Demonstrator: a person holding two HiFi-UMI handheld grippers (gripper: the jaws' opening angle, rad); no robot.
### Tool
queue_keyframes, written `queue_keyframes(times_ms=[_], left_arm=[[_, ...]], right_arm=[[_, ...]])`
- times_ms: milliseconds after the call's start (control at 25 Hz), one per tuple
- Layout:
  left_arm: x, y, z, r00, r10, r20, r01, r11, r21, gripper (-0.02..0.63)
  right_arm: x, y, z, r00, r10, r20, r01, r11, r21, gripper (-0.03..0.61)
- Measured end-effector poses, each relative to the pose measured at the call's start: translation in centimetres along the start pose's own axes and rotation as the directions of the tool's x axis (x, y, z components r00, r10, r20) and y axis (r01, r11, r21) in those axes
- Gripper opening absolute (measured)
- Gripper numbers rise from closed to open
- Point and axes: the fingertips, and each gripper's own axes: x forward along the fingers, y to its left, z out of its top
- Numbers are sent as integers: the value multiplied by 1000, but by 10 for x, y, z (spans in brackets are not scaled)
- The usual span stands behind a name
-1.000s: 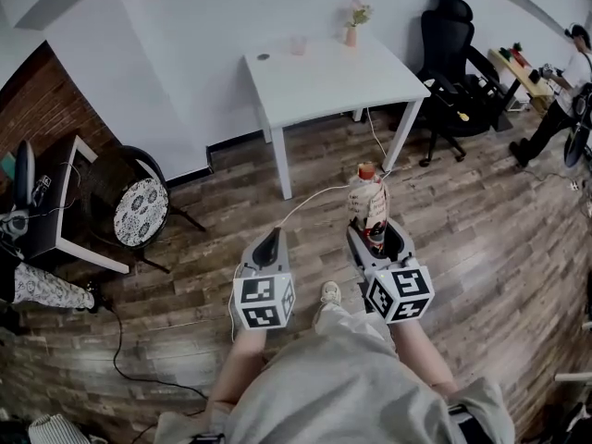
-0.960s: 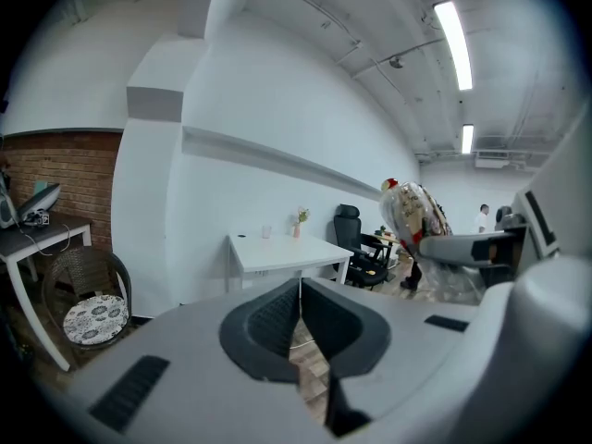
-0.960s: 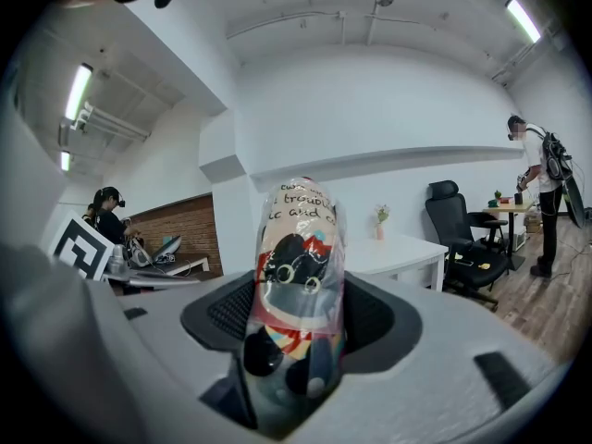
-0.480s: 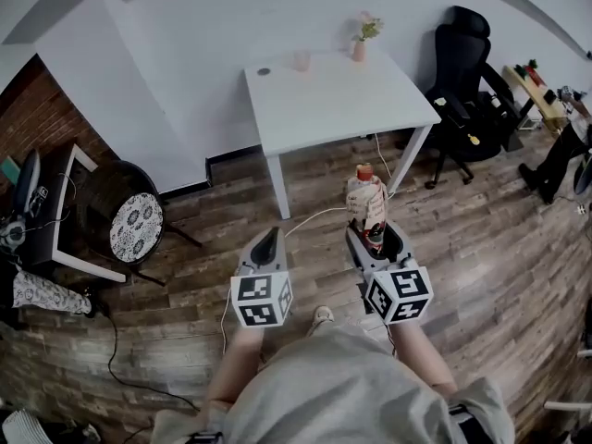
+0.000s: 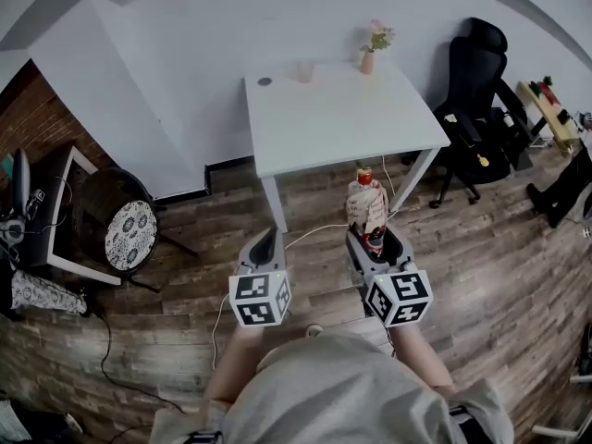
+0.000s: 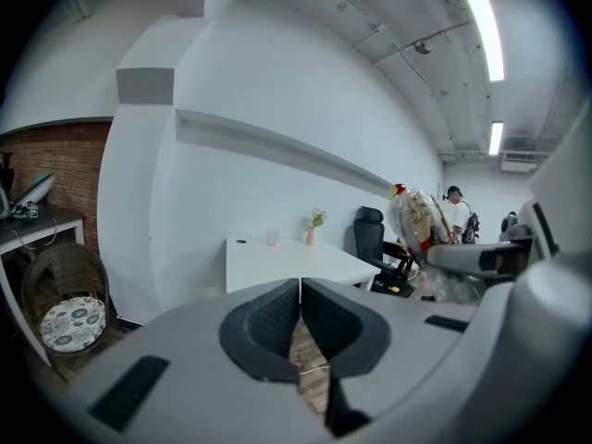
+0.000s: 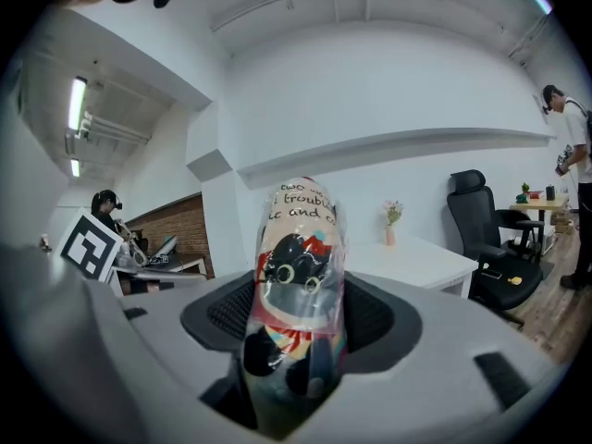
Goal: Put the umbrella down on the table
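Umbrella [image 7: 297,280] sleeve: "troubl", "and"

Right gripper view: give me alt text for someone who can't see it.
The right gripper clamps a folded umbrella in a clear sleeve. Beyond stand a white table with a flower vase and a black office chair.

L hand-held gripper [image 5: 267,239] is out in front of the body, pointing fwd & a bit down, jaws closed tip to tip w/ nothing btwn them. R hand-held gripper [image 5: 372,237] sits alongside, roughly parallel, same slight downward tilt. Its jaws stand wide, clamped on the wrapped umbrella [image 5: 366,202], which sticks out past the tips. L marker cube [image 5: 262,300] & R marker cube [image 5: 400,297] face up. L forearm [image 5: 233,368] & R forearm [image 5: 422,348] reach fwd, the two hand-held grippers apart, not touching.
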Motion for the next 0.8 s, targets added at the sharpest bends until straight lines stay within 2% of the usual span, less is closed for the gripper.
queue_keyframes(times_ms=[320, 800], left_arm=[[40, -10, 4, 1000, 13, -23, -13, 1000, -3, 9], [93, 3, 8, 999, -9, -36, 9, 1000, 13, 9]], right_arm=[[30, -33, 7, 1000, 17, -11, -17, 1000, 0, 268], [80, -53, 3, 1000, -1, -18, 1, 1000, 11, 268]])
